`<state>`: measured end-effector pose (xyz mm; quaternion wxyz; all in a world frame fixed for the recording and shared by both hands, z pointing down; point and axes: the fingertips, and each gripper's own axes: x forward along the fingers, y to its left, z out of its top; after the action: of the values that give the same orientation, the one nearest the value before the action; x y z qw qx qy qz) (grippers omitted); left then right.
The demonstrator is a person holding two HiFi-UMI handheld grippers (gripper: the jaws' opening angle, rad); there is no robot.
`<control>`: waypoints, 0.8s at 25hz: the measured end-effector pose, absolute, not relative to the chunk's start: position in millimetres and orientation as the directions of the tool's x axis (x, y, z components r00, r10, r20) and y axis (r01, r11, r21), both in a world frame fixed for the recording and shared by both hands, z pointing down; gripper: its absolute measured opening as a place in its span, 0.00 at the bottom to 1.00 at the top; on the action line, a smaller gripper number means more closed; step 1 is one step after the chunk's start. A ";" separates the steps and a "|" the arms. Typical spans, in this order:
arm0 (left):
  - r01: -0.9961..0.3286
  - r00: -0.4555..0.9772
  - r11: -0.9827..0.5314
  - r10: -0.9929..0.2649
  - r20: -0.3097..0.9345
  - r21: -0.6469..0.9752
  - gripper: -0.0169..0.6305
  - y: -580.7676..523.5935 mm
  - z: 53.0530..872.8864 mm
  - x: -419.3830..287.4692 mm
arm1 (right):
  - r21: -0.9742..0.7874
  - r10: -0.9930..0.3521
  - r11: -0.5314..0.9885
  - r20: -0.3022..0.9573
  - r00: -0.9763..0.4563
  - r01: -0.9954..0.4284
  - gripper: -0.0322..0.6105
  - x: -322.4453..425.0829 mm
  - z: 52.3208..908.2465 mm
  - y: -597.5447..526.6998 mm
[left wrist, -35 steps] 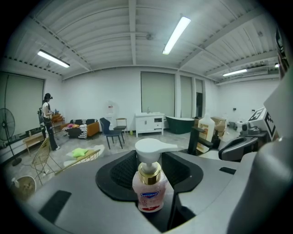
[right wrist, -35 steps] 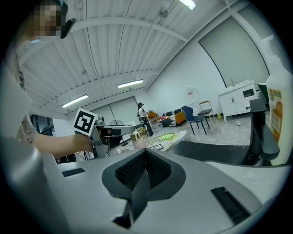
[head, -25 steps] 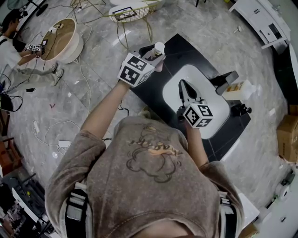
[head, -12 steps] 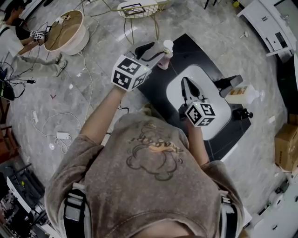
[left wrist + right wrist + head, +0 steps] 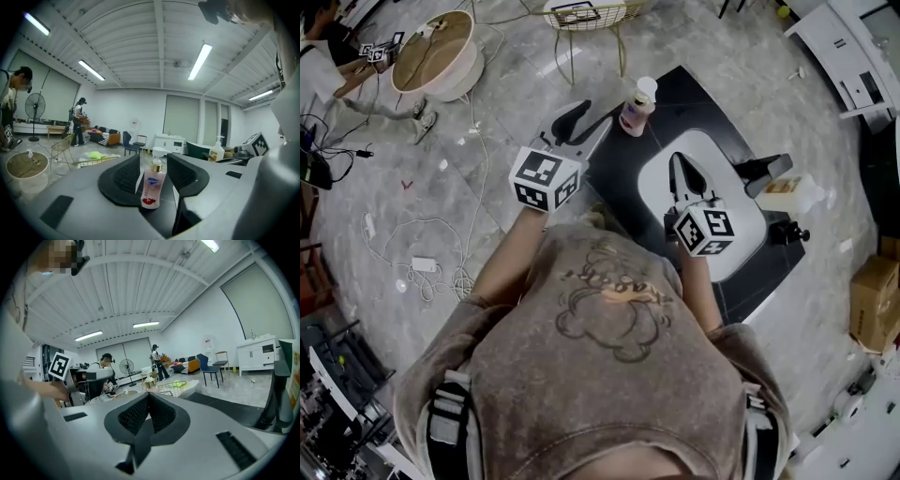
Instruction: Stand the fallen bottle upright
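On black mat (image 5: 705, 105), upright bottle (image 5: 635, 109) beyond parted jaws of left gripper (image 5: 589, 119)

Two bottles (image 5: 636, 105) (image 5: 789, 190), two claws (image 5: 581, 120) (image 5: 682, 167), one white mat (image 5: 741, 234)

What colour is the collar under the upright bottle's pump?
Gold; the collar shows best in the left gripper view.

Head view, steeply down, and level left gripper view share the bottle (image 5: 153, 185)
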<state>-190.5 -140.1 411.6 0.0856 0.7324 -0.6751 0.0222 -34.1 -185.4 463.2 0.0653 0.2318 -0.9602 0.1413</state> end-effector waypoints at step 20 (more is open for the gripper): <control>-0.983 0.095 -0.066 -0.981 0.168 0.172 0.05 -124.1 454.0 -179.8 | -0.191 -0.470 0.846 0.174 -0.865 -0.498 0.05 -29.5 470.2 -183.6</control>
<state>-179.8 -124.1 454.0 0.1210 0.7300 -0.6727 0.0033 -29.5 -183.6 470.2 0.0603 0.2525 -0.9588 0.1156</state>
